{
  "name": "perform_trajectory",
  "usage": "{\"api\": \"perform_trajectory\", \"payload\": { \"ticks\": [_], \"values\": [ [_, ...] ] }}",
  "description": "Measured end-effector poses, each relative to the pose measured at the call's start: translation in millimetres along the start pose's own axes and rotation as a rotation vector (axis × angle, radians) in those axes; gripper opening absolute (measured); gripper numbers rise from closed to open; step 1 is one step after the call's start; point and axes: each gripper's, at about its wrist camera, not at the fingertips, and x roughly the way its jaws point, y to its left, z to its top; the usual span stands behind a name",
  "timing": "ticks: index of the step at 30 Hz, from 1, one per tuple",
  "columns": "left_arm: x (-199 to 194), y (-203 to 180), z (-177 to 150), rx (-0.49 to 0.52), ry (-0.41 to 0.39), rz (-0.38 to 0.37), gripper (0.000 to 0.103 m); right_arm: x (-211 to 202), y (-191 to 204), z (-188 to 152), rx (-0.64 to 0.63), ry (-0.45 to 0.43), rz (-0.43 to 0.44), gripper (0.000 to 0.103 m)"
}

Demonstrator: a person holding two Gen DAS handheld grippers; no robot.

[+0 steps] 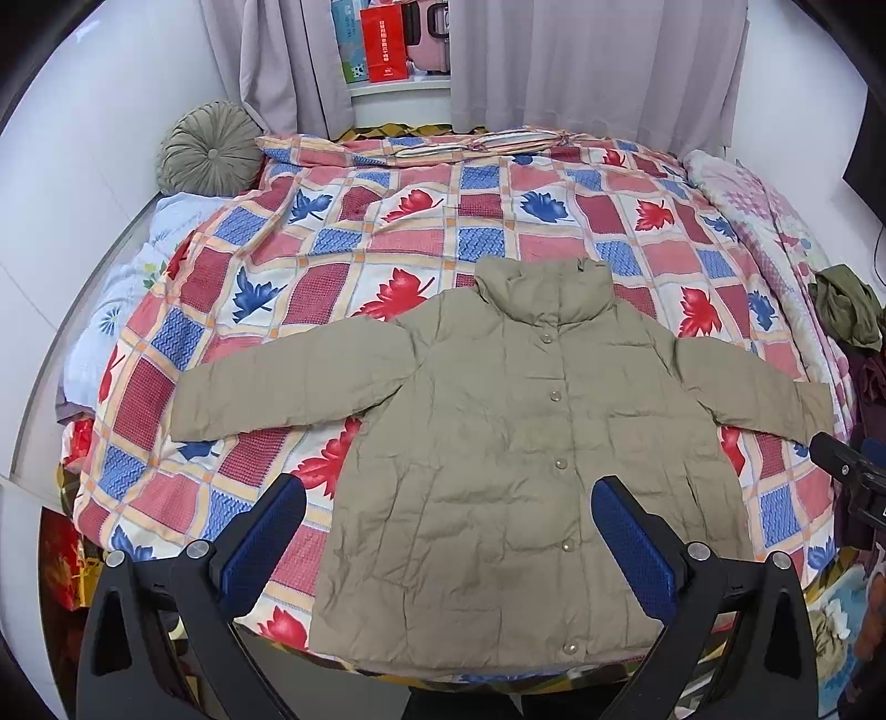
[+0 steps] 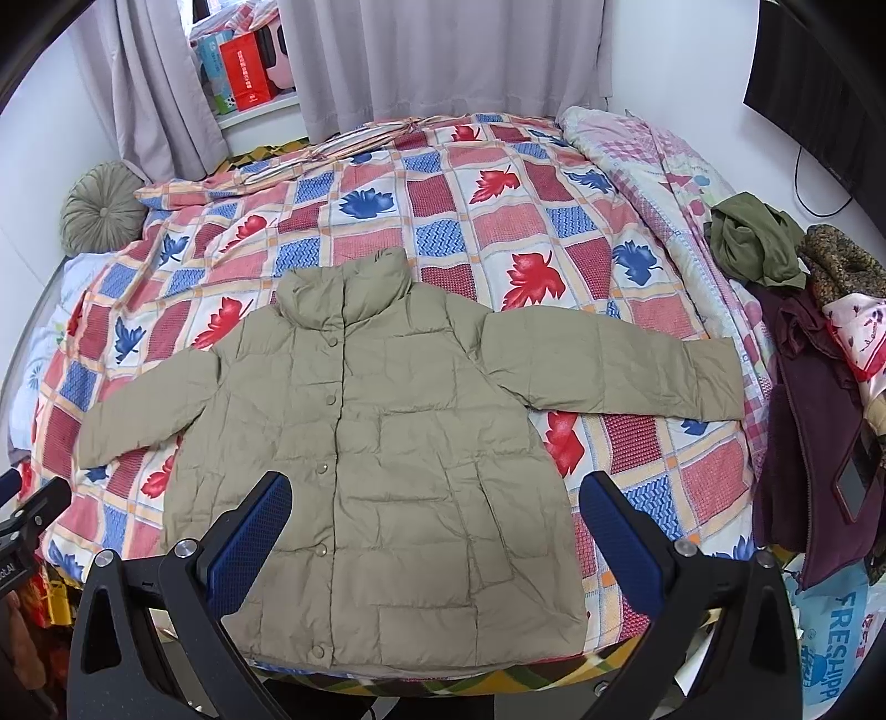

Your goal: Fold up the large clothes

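A tan jacket lies flat, buttoned, on the bed, collar toward twelve o'clock; left gripper and right gripper hover with fingers apart, empty.

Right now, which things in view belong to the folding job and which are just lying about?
Job:
khaki puffer jacket, spread flat and buttoned on the bed
left gripper, open
right gripper, open

Lying about:
patterned quilt
round green cushion
heap of other clothes at the bed's right edge
red bag on the sill
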Motion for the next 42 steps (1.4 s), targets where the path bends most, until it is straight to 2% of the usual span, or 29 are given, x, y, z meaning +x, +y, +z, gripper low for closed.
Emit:
{"api": "perform_trajectory", "payload": {
  "ticks": [15, 29, 42],
  "values": [
    [16, 11, 9, -0.004, 0.027, 0.005, 0.103, 7, 9, 12, -0.022, 0.011, -0.014, 0.103],
    [37, 18, -6, -0.045, 0.043, 0.014, 0.103, 25, 12, 5, -0.059, 0.045, -0.038, 0.103],
    [40, 19, -11, -0.049, 0.052, 0.014, 0.103, 28, 17, 0, -0.071, 0.048, -0.037, 0.103]
  ]
}}
